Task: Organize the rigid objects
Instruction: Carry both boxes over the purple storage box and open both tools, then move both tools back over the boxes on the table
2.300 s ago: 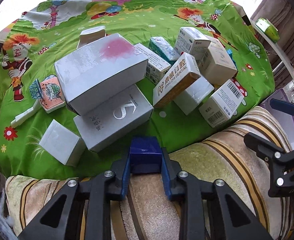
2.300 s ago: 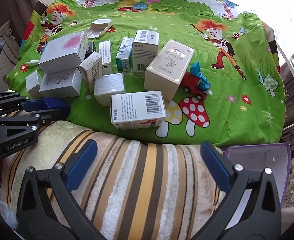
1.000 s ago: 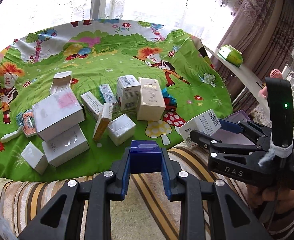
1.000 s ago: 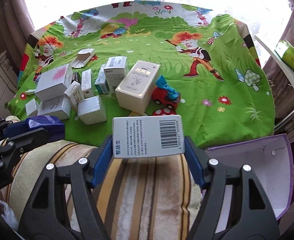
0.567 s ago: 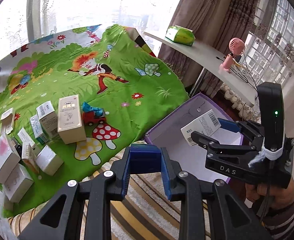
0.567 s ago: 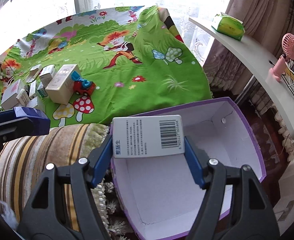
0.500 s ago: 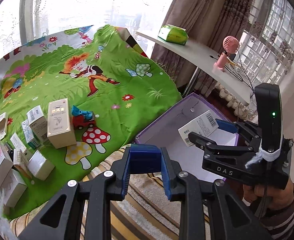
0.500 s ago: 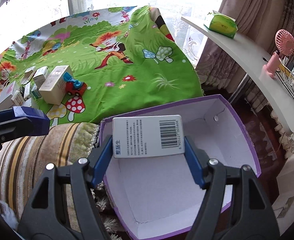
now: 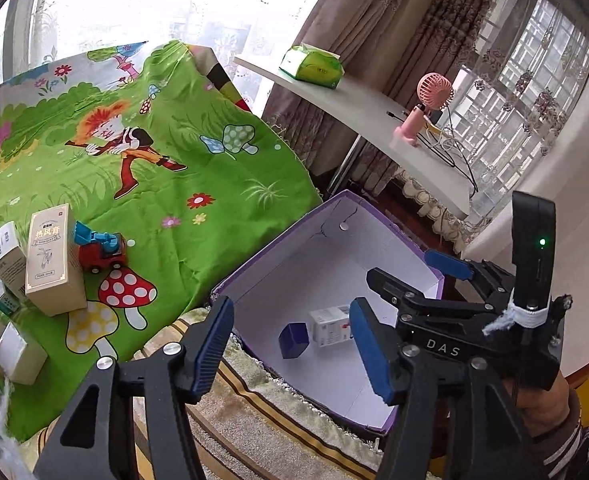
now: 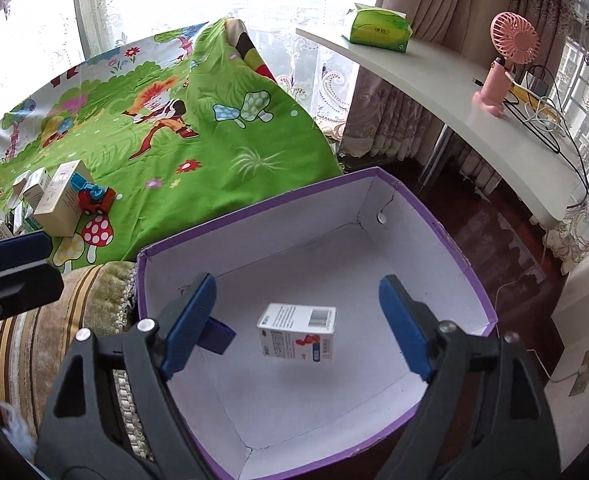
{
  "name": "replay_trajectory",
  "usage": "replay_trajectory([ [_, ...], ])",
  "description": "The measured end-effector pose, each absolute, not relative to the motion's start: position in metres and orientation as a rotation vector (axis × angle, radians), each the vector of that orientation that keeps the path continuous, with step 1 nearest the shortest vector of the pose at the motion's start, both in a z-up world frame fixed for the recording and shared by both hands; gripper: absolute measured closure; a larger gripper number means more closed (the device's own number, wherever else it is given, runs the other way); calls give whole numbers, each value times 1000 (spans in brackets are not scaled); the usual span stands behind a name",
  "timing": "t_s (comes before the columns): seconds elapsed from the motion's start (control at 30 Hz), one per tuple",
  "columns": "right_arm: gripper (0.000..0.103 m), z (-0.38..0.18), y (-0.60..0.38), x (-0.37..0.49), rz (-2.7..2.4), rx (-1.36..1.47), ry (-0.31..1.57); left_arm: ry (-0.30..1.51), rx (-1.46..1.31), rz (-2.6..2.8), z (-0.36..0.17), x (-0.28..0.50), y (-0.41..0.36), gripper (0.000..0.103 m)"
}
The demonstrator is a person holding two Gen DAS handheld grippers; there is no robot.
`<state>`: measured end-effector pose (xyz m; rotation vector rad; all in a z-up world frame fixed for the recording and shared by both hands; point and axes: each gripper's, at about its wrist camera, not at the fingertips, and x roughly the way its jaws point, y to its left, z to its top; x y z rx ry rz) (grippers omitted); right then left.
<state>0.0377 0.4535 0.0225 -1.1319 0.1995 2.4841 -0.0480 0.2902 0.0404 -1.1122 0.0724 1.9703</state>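
Purple bin (image 10: 446, 236) holds white carton (image 10: 297, 336); only left view shows whole blue box (image 9: 293, 340); both jaws gape empty.

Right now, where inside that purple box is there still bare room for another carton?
The purple box is mostly bare: its far half toward the back wall and the near floor by the front corner. Only the middle-left is taken, by the white carton and the dark blue box. The bedspread's left edge is crowded with cartons.

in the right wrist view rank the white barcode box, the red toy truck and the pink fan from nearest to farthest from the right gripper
1. White barcode box, inside the purple bin, just ahead of the open right gripper.
2. Red toy truck, far left on the green cloth.
3. Pink fan, upper right on the shelf.
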Motion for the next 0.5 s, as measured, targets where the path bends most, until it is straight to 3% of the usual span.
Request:
replay_trajectory([
  [0.17, 10, 32, 443, 39, 2584, -1025, 218, 91, -1047, 2033, 51, -44, 270, 42],
  [0.3, 10, 39, 437, 35, 2640, -1050, 324, 129, -996, 2149, 64, -43, 245, 42],
  [0.5, 10, 42, 411, 22, 2674, -1131, 312, 167, -880, 2280, 76, -38, 197, 42],
])
